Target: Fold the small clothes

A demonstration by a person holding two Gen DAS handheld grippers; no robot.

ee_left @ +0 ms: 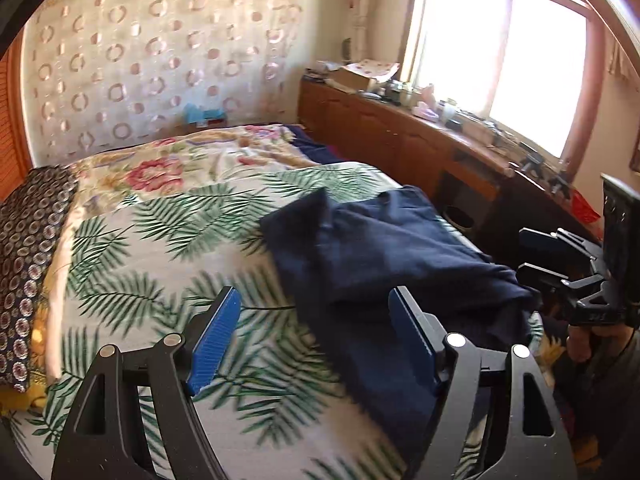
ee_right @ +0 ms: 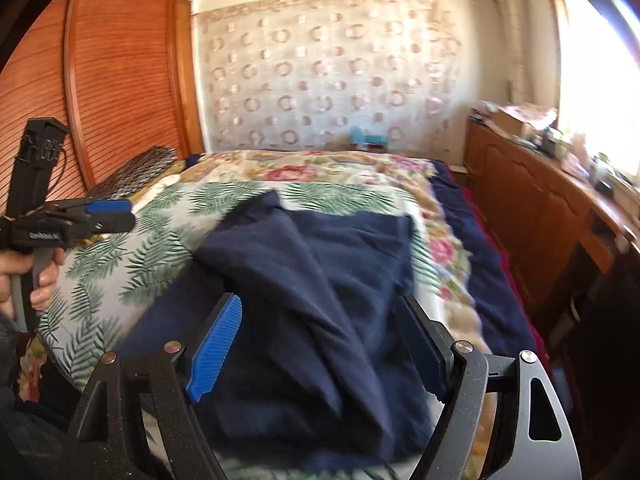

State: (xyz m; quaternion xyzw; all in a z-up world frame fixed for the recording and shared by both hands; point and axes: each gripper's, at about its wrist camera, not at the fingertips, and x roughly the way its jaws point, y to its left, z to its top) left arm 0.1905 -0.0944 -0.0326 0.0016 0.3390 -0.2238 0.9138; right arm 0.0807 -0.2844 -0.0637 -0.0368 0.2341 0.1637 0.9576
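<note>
A dark navy garment lies rumpled on the palm-leaf bedspread, partly folded over itself. My left gripper is open and empty, just above the garment's near left edge. My right gripper is open and empty, hovering over the middle of the same garment. The right gripper also shows in the left wrist view at the garment's right edge. The left gripper shows in the right wrist view, left of the garment over the bedspread.
A floral quilt covers the far half of the bed. A dark patterned pillow lies at the left. A cluttered wooden cabinet runs along the right under a bright window. A wooden wardrobe stands at the left.
</note>
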